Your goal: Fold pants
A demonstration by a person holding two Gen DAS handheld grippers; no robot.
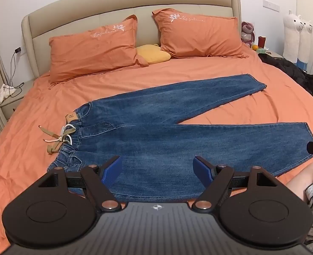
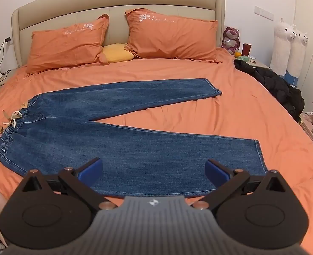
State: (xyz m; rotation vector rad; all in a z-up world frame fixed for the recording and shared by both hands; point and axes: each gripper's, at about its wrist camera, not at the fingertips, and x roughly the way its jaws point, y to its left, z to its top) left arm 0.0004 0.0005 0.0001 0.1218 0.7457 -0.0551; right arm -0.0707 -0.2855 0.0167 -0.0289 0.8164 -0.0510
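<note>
The left gripper (image 1: pixel 158 169) hangs with its two blue fingers (image 1: pixel 111 171) spread wide, nothing between them, over the near edge of the jeans just right of the waistband. The right gripper (image 2: pixel 154 171) is likewise released, its two blue pads (image 2: pixel 217 173) far apart above the lower end of the near leg, gripping nothing.

One pair of blue jeans (image 1: pixel 156 136) lies flat on the orange bedsheet (image 1: pixel 230 72), waistband to the left, its two legs splayed in a V toward the right: the far leg (image 2: pixel 135 95) angles up toward the pillows, the near leg (image 2: pixel 167 150) runs along the front edge of the bed. A tan leather patch (image 1: pixel 71 116) sits at the waistband, and a drawstring (image 1: pixel 58 137) of cream and olive cord trails off it onto the sheet.

Further back, two orange pillows (image 2: pixel 169 36) with white embroidery lean against the beige headboard (image 2: pixel 113 0), and one yellow cushion (image 2: pixel 117 53) is wedged between them. On the right a black garment (image 2: pixel 273 85) is heaped at the bed's edge. Beyond it one pink plush bear (image 2: pixel 230 38) sits on a nightstand beside one dark red cup (image 2: pixel 246 49) and one orange fruit (image 2: pixel 237 54), and two white alpaca plush toys (image 2: pixel 288 48) stand against the wall. At the left, a charger cable (image 1: pixel 13 70) hangs from the wall outlet down to the other nightstand.
</note>
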